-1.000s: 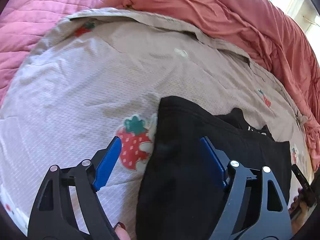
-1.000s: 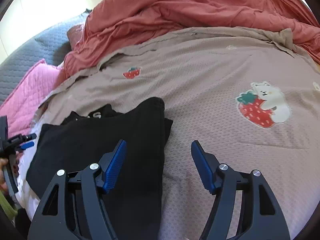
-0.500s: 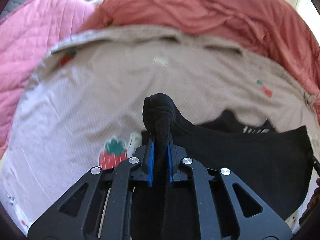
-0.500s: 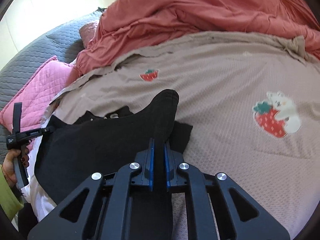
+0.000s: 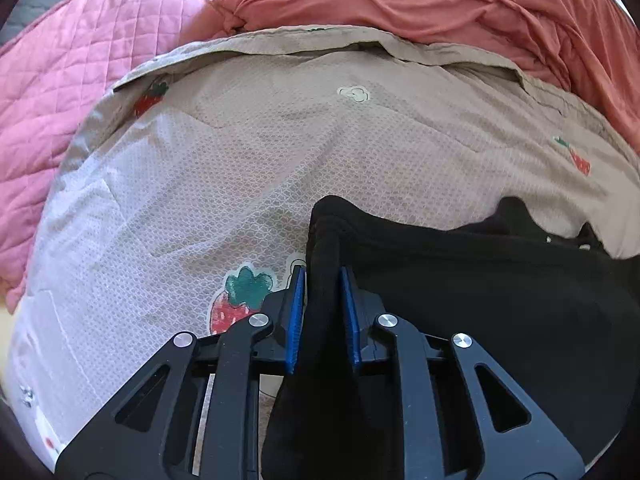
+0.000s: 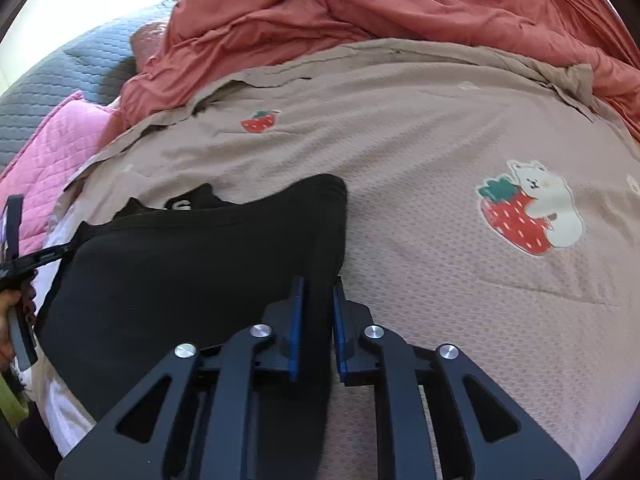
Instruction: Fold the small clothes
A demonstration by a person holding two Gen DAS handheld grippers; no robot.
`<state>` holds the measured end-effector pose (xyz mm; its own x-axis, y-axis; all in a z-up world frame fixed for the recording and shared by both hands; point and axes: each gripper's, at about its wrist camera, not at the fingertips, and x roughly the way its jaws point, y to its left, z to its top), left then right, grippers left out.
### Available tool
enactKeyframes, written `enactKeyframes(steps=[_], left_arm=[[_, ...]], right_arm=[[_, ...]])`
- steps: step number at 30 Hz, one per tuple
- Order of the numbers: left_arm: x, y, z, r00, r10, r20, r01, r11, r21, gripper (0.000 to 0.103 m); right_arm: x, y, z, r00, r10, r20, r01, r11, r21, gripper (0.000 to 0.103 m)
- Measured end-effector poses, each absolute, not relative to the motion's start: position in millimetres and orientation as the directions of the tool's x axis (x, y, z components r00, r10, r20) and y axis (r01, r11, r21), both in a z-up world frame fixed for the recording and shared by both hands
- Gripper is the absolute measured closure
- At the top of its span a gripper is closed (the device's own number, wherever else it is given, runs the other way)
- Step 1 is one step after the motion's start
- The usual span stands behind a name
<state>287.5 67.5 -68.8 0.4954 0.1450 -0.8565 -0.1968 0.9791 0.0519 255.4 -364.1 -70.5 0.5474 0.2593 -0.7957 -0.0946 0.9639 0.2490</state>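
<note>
A small black garment (image 5: pixel 480 300) lies on the beige strawberry-print sheet (image 5: pixel 248 168), its left edge bunched up into a ridge. My left gripper (image 5: pixel 322 276) has that ridge between its blue pads (image 5: pixel 297 312); the jaws are easing open a little, but the cloth still fills the gap. In the right wrist view the same black garment (image 6: pixel 192 264) spreads to the left, and my right gripper (image 6: pixel 318 284) pinches its right edge the same way, jaws slightly opening with the fabric pressed between the pads (image 6: pixel 297 328). White lettering shows at the garment's far edge.
A rumpled red-orange duvet (image 5: pixel 460 0) lies along the far side. A pink quilted pillow (image 5: pixel 72 64) is at the left, with a grey quilt (image 6: pixel 80 68) behind it. A hand holding the other gripper's handle (image 6: pixel 16 256) shows at the left edge of the right wrist view.
Both grippers went from wide open over the garment's edges to closed on them. Each pinched edge is now lifted into a ridge, and the pads stand slightly wider than half a second ago.
</note>
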Motion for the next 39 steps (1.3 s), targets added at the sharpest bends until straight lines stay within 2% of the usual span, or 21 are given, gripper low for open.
enactKeyframes(steps=[2,4,10,12,13,18,21,22,23,28,33,39], left_arm=[[286.0,64.5,-66.7,0.495,0.167,-0.852,-0.187,0.979,0.083,0.088],[282.7,66.1,-62.0,0.498,0.171,-0.85,-0.197,0.977,0.081,0.087],[257.2,79.6,-32.6,0.531,0.193,-0.825,-0.262,0.963,0.056,0.084],[246.6,78.5,-26.0,0.542,0.176,-0.822,-0.251,0.967,0.041,0.072],[239.8,76.9,-22.0,0.551,0.166,-0.818,-0.242,0.97,0.034,0.07],[211.7,59.4,-13.3,0.563,0.131,-0.816,-0.188,0.982,0.028,0.052],[200.1,49.7,-10.4,0.57,0.115,-0.813,-0.164,0.986,0.025,0.044],[195.3,45.0,-8.8,0.573,0.107,-0.813,-0.15,0.988,0.024,0.043],[193.0,42.9,-8.0,0.575,0.104,-0.812,-0.144,0.989,0.024,0.042],[181.1,33.7,-1.9,0.581,0.086,-0.809,-0.12,0.993,0.019,0.035],[173.7,27.4,2.3,0.594,0.071,-0.801,-0.094,0.995,0.019,0.029],[167.1,21.6,-7.3,0.581,0.072,-0.811,-0.083,0.996,0.029,0.029]], right_arm=[[256.7,-371.8,-74.4,0.537,0.257,-0.803,-0.057,0.961,0.269,0.076],[257.1,-378.7,-74.8,0.535,0.271,-0.8,-0.033,0.953,0.301,0.072],[252.7,-379.2,-59.3,0.57,0.269,-0.776,-0.042,0.953,0.299,0.069],[249.9,-377.2,-51.7,0.591,0.279,-0.757,-0.062,0.951,0.302,0.062],[248.3,-375.5,-48.2,0.6,0.284,-0.748,-0.074,0.951,0.301,0.059],[241.4,-362.6,-35.3,0.622,0.316,-0.716,-0.15,0.946,0.287,0.058],[235.9,-355.4,-27.8,0.636,0.325,-0.7,-0.189,0.945,0.267,0.054],[233.6,-353.3,-25.5,0.643,0.325,-0.694,-0.198,0.945,0.259,0.043],[231.0,-351.5,-23.2,0.649,0.326,-0.687,-0.206,0.945,0.254,0.038],[215.8,-339.5,-12.2,0.666,0.348,-0.66,-0.265,0.937,0.227,0.033],[197.7,-332.0,-6.0,0.667,0.365,-0.649,-0.288,0.93,0.226,0.033],[185.8,-320.7,-9.5,0.65,0.369,-0.665,-0.284,0.929,0.238,0.033]])
